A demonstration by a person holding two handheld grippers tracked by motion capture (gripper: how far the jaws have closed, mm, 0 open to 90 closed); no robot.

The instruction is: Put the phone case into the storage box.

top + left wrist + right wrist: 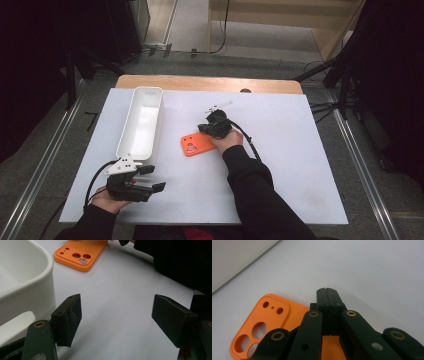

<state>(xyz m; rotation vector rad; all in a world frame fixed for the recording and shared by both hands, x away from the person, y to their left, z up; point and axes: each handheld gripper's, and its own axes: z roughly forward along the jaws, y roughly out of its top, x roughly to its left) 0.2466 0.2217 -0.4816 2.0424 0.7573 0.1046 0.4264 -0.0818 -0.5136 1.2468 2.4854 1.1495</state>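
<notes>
You have one orange phone case (196, 144) lying flat mid-table and one white bin (141, 122) to its left. Your right gripper (328, 295), jaws pressed together on nothing, hangs over the case. Your left gripper (116, 321) stands wide and empty beside the bin.

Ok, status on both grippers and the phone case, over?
Right gripper jaws shut, over the orange phone case, nothing visibly pinched. Left gripper jaws open, empty, beside the white bin. Nothing in the way.

White tray (141, 121) upright on white table cover (290, 150) (long side fwd); wood edge (200, 82) behind.
</notes>
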